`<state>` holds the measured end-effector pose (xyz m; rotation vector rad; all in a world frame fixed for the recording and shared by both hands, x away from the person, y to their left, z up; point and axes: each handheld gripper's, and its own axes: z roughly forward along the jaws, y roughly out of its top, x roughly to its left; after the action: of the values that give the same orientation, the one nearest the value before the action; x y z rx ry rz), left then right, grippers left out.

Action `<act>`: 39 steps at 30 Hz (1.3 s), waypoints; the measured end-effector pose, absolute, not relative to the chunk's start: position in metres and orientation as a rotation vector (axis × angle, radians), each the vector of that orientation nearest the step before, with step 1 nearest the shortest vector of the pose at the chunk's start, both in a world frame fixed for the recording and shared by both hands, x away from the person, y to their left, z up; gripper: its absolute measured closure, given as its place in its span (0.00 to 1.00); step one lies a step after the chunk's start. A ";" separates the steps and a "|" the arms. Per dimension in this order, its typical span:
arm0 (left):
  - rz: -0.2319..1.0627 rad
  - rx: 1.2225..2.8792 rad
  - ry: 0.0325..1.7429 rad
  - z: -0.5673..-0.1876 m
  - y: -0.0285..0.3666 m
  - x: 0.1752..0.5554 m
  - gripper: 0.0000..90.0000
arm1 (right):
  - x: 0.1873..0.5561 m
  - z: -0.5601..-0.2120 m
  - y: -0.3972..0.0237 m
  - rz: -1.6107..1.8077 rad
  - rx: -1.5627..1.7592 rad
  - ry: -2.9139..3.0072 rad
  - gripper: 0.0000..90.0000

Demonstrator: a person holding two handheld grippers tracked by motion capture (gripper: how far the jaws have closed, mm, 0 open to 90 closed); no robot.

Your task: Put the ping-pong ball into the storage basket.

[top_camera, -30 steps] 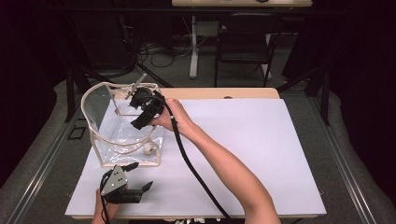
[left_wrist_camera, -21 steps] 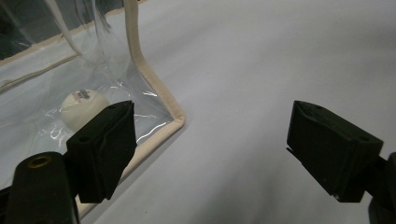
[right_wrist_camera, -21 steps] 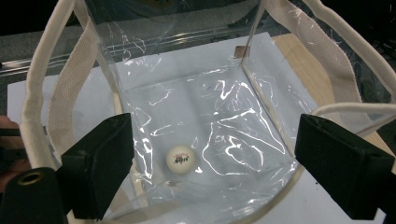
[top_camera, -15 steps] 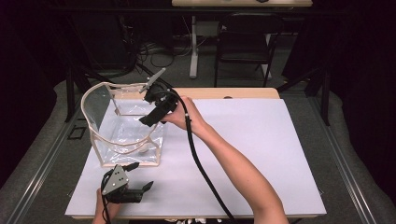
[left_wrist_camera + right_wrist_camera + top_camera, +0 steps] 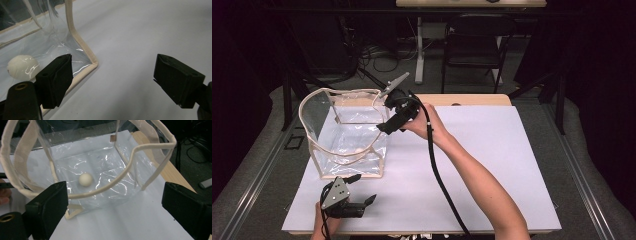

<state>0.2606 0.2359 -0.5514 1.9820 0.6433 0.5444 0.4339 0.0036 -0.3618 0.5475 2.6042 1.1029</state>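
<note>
High view: right hand-held gripper sits at the right rim of the clear bag, jaws just been opening, nothing between them; its fingertips blur into the rim there, so contact is hard to call. Grey three-cornered plate on top, black cable trailing down the forearm to the bottom edge.

Left hand-held gripper rests low on the worktop just in front of the bag, jaws spread wide, empty. The hand holding it is cut off by the frame.

Bag: transparent soft plastic box shape, wrinkled and glossy, with beige fabric piping on edges and rim and beige strap handles. Rim sags out of square.

White ball lies on the bag floor, smooth, matte, round. In the left gripper view the ball shows through the wall, partly behind the left jaw and glare streaks. In the high view it's a faint pale spot, barely readable.

Worktop surface is a plain white sheet over a wood top; wood shows at the far edge.

Small brown tab on the bag's far corner in the right gripper view; no legible writing on it.
</note>
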 end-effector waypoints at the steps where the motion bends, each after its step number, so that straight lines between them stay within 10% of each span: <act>1: 0.545 1.984 0.641 -0.551 0.236 0.261 0.18 | 0.433 -0.363 0.001 1.098 0.553 2.595 0.07; 39: 0.544 1.986 0.640 -0.551 0.235 0.260 0.18 | 0.408 -0.413 -0.079 1.075 0.664 2.533 0.02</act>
<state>0.2601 0.2354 -0.5513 1.9857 0.6405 0.5440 0.4077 -0.0788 -0.4134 0.6640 2.5326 1.0748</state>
